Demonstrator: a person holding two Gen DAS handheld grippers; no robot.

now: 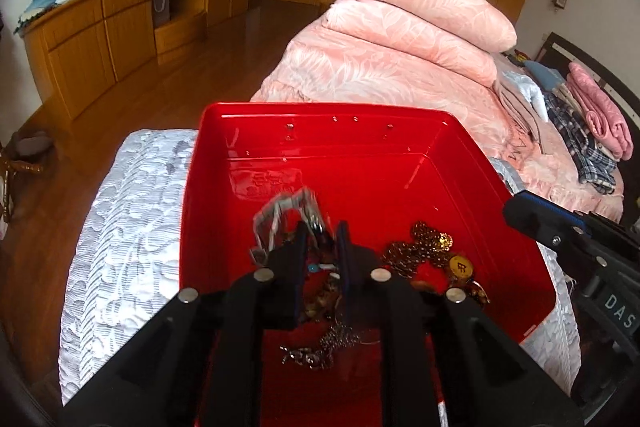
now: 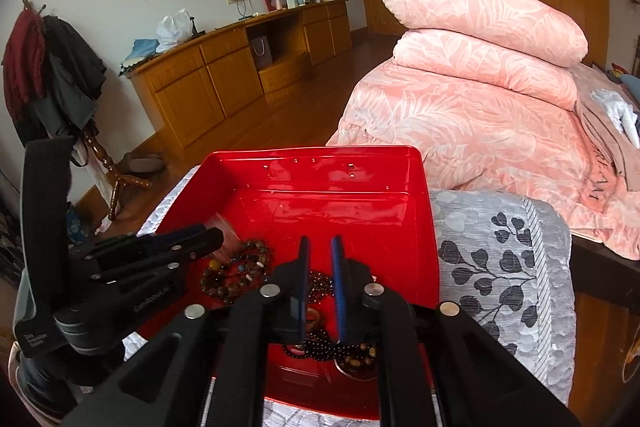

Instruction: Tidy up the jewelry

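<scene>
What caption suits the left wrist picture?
Left gripper lifting a silver chain over jewelry in a red tray.

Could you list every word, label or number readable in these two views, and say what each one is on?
"DAS": white letters on the right gripper's body, cut off at the frame edge.
Small white print on the left gripper's body: too small to read.
Embossed characters on the red tray's floor: too blurred to read.
Dark mark on a gold bead: unclear.
Lettering on the folded blanket: partly hidden, not readable.
</scene>
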